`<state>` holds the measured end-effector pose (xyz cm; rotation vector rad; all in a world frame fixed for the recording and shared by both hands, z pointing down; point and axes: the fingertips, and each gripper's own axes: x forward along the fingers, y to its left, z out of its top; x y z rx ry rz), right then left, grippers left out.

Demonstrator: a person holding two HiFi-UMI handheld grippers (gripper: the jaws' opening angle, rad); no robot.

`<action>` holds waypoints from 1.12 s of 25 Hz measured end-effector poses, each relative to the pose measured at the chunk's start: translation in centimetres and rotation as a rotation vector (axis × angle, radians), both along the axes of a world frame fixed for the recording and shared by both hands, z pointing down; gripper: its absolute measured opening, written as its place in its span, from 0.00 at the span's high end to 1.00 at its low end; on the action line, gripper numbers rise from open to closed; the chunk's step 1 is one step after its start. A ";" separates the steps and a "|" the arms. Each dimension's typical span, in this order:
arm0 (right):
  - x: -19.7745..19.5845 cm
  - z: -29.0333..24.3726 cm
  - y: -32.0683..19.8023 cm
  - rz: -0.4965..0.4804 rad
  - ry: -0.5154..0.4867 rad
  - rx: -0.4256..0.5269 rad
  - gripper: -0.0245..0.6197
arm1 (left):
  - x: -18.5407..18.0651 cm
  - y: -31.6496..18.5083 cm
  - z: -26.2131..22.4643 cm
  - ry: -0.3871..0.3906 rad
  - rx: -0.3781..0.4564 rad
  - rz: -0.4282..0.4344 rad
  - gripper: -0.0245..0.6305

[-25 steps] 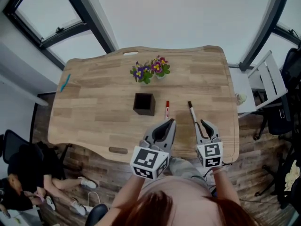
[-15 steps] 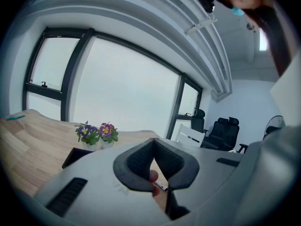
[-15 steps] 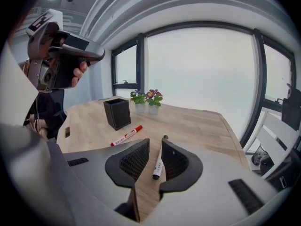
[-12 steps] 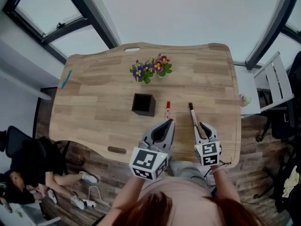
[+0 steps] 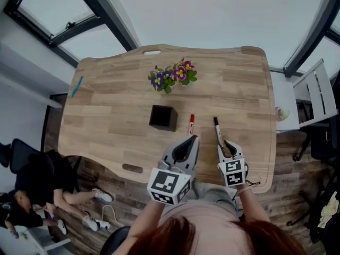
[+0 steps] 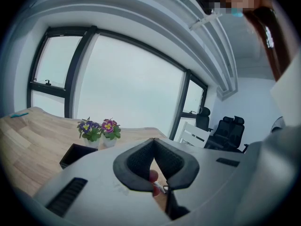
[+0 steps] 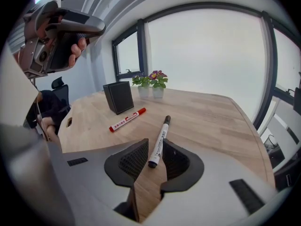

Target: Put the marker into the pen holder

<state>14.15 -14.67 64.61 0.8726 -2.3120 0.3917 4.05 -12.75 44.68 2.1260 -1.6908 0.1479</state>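
The slim white marker with a black cap (image 5: pixel 219 134) lies flat on the pale wooden bench (image 5: pixel 117 97), right of the black square pen holder (image 5: pixel 162 117). It looks light, stiff and slick, so I'd pinch it mid-barrel. The right tool (image 5: pixel 227 146) gapes round its near end, slightly further along than a second ago. The left tool (image 5: pixel 189 139) is closed and empty.
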 end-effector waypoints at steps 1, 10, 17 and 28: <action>-0.1 0.4 0.0 -0.002 0.005 -0.009 0.86 | -0.1 0.0 0.1 -0.001 -0.004 -0.003 0.96; -1.0 2.7 0.6 -0.021 0.042 -0.070 0.83 | -0.9 0.8 0.7 -0.009 -0.032 -0.025 0.96; -0.8 3.6 0.6 0.002 0.104 -0.095 0.84 | -1.6 0.9 0.7 0.000 -0.037 -0.018 0.96; -1.1 1.3 0.0 0.070 0.066 -0.046 0.87 | -4.2 1.1 -0.2 0.001 -0.014 0.009 0.96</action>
